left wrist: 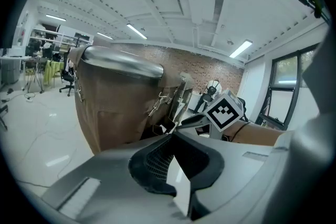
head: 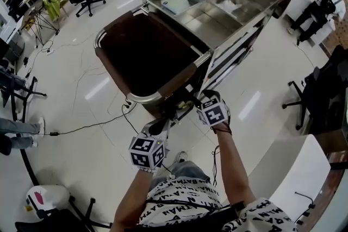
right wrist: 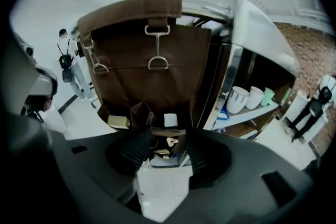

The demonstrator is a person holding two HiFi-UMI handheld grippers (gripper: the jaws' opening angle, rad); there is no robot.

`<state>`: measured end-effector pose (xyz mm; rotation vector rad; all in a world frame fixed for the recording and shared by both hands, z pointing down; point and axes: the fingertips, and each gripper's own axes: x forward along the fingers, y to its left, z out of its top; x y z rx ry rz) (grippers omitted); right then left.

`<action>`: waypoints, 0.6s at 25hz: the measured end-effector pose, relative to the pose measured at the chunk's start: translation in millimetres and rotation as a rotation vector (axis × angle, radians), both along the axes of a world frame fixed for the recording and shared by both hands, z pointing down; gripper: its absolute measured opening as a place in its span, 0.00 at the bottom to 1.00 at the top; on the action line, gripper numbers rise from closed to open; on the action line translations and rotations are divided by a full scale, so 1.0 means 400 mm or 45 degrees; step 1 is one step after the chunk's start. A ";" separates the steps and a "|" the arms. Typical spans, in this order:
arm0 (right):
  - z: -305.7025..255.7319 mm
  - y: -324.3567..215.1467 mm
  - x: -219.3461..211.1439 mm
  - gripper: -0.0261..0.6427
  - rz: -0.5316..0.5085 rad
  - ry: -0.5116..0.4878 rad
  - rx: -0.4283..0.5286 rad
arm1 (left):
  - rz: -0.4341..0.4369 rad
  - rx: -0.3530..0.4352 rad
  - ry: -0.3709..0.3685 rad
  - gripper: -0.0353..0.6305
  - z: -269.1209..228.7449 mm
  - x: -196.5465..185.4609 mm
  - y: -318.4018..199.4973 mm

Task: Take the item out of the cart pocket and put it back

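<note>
The item [right wrist: 170, 142], a small pale, crumpled scrap, lies in the low pocket [right wrist: 157, 136] sewn to the foot of the brown bag [right wrist: 131, 86] at the end of the cart [head: 204, 22]. It sits among other flat white packets, so its outline is partly hidden and its long axis cannot be told. It lies straight ahead of and below the right gripper [head: 197, 101], on the line between that gripper's jaws. These stand wide apart and press on nothing, so the item is judged not yet gripped. The coming move therefore appears to be a short advance down into the pocket mouth before closing. In pockets just above sit a tan block [right wrist: 118, 121] and a white box [right wrist: 170, 119], both near enough to be taken by mistake. The left gripper [left wrist: 173, 132] has its jaws together at the tips with nothing between them. It stands farther back on the person's left, aimed across at the bag's side. The right hand is thus the nearer one.
</note>
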<state>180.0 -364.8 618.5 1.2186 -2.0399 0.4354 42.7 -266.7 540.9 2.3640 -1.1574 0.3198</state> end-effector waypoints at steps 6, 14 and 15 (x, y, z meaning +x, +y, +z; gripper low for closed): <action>-0.075 0.164 0.023 0.37 0.174 -0.181 0.069 | 0.075 0.040 0.016 0.06 -0.030 -0.002 0.078; -0.201 0.427 -0.106 0.36 0.355 -0.651 0.176 | 0.143 0.132 0.036 0.06 -0.096 -0.066 0.239; -0.208 0.466 -0.132 0.36 0.362 -0.695 0.182 | 0.146 0.152 0.035 0.06 -0.104 -0.081 0.264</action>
